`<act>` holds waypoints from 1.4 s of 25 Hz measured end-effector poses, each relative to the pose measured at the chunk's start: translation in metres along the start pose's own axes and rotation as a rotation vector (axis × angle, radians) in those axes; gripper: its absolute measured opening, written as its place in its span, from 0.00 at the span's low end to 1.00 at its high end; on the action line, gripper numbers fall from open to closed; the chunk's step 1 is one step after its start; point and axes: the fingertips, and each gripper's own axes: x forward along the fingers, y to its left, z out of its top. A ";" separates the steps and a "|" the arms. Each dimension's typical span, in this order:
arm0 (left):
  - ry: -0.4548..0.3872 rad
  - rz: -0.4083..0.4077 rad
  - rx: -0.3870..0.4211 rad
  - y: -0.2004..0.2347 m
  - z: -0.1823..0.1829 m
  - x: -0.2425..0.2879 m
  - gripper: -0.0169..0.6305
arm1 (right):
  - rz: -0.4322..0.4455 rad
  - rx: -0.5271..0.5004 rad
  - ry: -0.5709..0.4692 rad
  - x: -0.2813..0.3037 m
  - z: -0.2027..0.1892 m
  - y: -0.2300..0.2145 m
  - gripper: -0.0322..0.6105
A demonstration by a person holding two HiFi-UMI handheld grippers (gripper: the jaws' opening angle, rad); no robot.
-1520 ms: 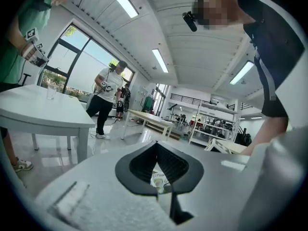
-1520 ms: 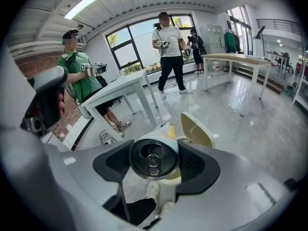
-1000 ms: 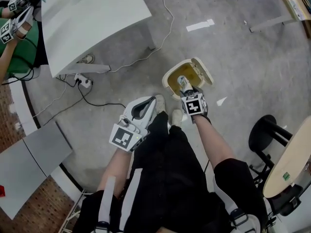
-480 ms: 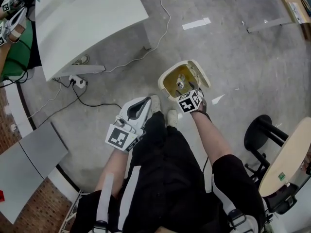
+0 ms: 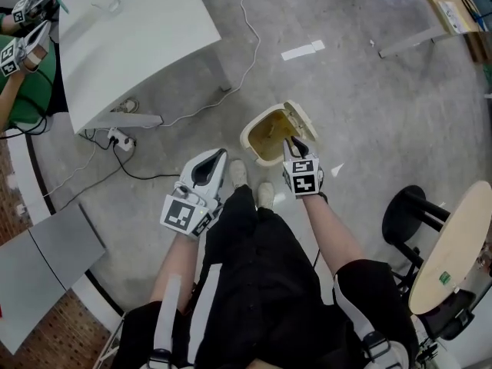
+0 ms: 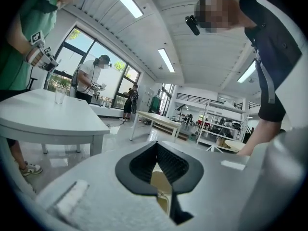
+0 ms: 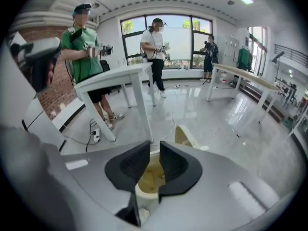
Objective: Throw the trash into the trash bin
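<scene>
Right gripper (image 7: 155, 153), empty: jaws just drawn in to a narrow slit, open trash bin (image 5: 265, 129) directly beneath them, trash not discernible, presumably inside; left gripper (image 6: 157, 148), jaws pressed together, empty; advise withdrawing without knocking the rim.

Bright ceiling strips (image 6: 126, 0) and windows (image 7: 180, 35) light sharp frames; gripper views bulge with dark corners.

Cream trash bin (image 5: 246, 138) stands on floor, lid (image 5: 306, 121) flipped open.
</scene>
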 end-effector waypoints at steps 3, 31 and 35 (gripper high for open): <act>-0.031 0.024 0.013 -0.013 0.013 0.000 0.03 | -0.013 0.035 -0.141 -0.041 0.032 -0.008 0.10; -0.360 0.221 0.012 -0.069 0.098 -0.126 0.03 | 0.184 0.061 -0.767 -0.295 0.148 0.012 0.06; -0.396 0.246 0.037 -0.058 0.120 -0.161 0.03 | 0.196 0.027 -0.801 -0.300 0.161 0.048 0.06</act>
